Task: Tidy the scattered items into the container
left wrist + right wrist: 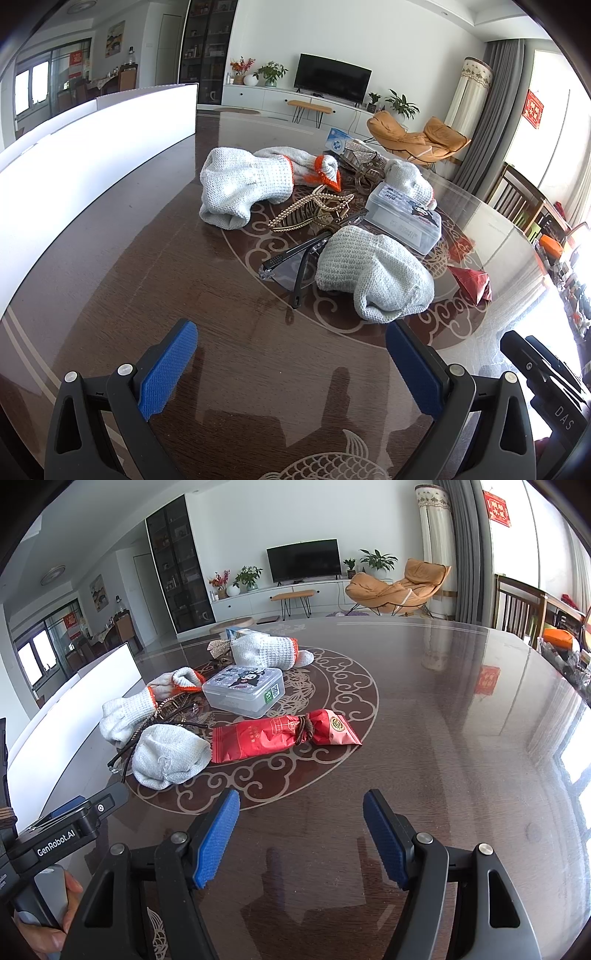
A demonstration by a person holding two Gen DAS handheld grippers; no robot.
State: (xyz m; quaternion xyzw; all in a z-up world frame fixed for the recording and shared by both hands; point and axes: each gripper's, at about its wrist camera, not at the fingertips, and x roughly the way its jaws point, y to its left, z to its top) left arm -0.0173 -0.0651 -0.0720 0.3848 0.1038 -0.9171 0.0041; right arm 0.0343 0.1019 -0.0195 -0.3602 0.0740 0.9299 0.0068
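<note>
Dark glossy table (155, 258), inlaid with pale scrollwork, fills both views, with a living room beyond. A white container (96, 147) runs along the left edge of the left wrist view, its wall rising beside the pile.

At centre frame lies the clutter: 4 knit gloves, the nearest glove (373, 275) lying over glasses (295, 258), a gold chain (310, 212) behind them, and a clear box (404, 218) to the right. In the right wrist view a red packet (280, 734) lies with its long axis running left to right across the frame, just above and slightly left of the right gripper (301, 834).

Both tools are spread wide and empty: the left gripper (291, 365) hovers low in its frame, the nearest glove just above its right finger.

Judging by position, the right hand is nearer the packet; the left is nearer the glove and the container.
</note>
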